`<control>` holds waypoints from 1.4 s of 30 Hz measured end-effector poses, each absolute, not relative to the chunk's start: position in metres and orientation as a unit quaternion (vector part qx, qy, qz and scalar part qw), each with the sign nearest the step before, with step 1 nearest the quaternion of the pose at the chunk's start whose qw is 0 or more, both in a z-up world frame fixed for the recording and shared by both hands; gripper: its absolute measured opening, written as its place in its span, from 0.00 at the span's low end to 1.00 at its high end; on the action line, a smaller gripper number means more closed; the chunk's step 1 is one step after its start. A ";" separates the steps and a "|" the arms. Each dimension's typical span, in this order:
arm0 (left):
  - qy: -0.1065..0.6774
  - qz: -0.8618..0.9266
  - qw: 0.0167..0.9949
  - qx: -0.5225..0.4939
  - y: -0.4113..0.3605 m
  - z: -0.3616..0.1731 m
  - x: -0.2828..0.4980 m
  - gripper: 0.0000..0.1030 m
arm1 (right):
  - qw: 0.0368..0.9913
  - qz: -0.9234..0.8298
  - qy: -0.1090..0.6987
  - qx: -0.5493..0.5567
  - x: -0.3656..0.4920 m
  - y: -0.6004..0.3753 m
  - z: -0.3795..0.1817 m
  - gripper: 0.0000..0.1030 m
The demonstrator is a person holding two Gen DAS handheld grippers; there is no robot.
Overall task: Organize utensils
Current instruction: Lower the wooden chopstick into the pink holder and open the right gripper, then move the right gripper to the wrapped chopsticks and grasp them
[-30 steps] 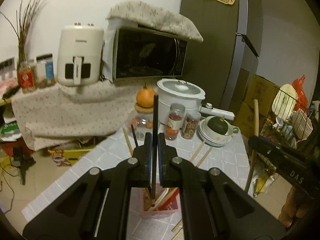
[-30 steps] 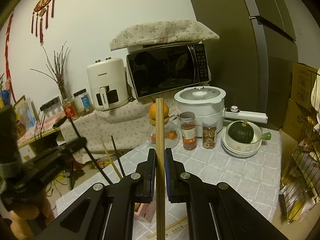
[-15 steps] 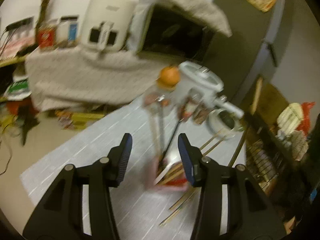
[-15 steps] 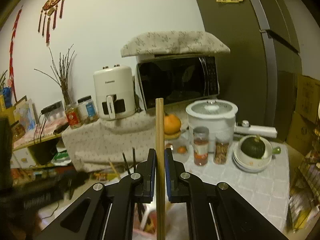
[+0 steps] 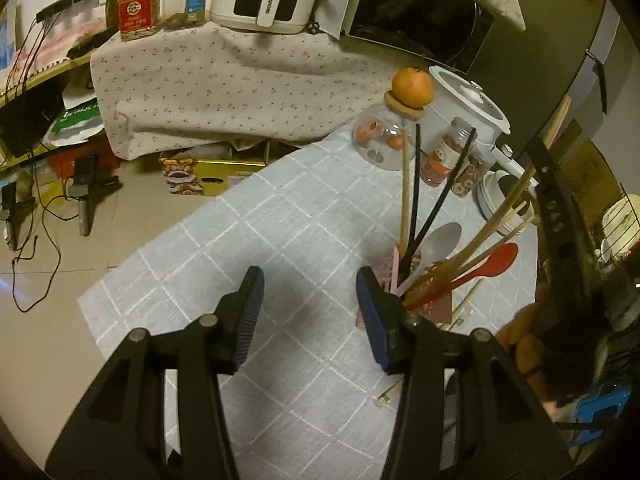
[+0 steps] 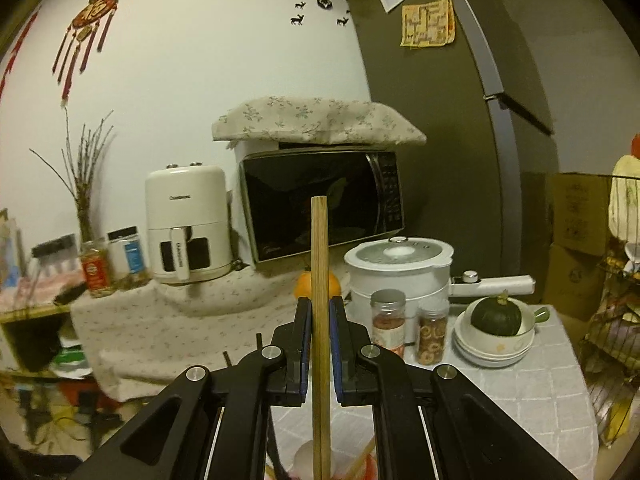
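Observation:
In the left wrist view a pink utensil holder (image 5: 434, 306) stands on the grey checked tablecloth (image 5: 280, 240). It holds two black chopsticks (image 5: 416, 184), wooden chopsticks (image 5: 405, 192), a white spoon (image 5: 438, 242) and a red spoon (image 5: 490, 264). My left gripper (image 5: 310, 300) is open and empty, just left of the holder. My right gripper (image 6: 320, 320) is shut on a wooden chopstick (image 6: 320, 280), held upright above the holder. Loose wooden chopsticks (image 5: 390, 392) lie on the cloth by the holder.
A glass jar with an orange on it (image 5: 412, 88), two spice jars (image 6: 388, 322), a white cooker (image 6: 400, 264) and stacked bowls with a green squash (image 6: 496, 316) stand at the table's far side. The table edge (image 5: 132, 248) drops to the floor at left.
My left gripper has opened and let go of the black chopstick, which now stands in the holder. It has drawn back to the left. My right gripper still holds its wooden chopstick, now raised.

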State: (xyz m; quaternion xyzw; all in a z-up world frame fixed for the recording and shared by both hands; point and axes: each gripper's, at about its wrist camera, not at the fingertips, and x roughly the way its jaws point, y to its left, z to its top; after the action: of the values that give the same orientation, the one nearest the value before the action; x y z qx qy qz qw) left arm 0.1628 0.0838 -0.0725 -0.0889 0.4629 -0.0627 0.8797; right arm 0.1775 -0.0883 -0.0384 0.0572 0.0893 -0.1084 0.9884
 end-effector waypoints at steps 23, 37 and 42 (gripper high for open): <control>0.495 -0.071 0.861 -0.089 0.078 -0.081 0.155 0.75 | 0.973 -0.067 0.213 0.064 0.146 -0.142 -0.006 0.49; 0.538 -0.077 0.837 -0.064 0.066 -0.104 0.147 0.80 | 0.869 -0.117 0.460 0.138 0.153 -0.225 -0.095 0.58; 0.549 -0.071 0.830 -0.067 0.067 -0.110 0.149 0.80 | 0.809 -0.110 0.558 0.151 0.161 -0.226 -0.148 0.58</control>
State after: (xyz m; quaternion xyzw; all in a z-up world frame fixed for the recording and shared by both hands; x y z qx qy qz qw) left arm 0.1495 0.0670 -0.1098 -0.0673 0.5486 -0.0710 0.8303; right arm 0.1608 -0.2262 -0.1484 0.1512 0.5578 -0.1095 0.8087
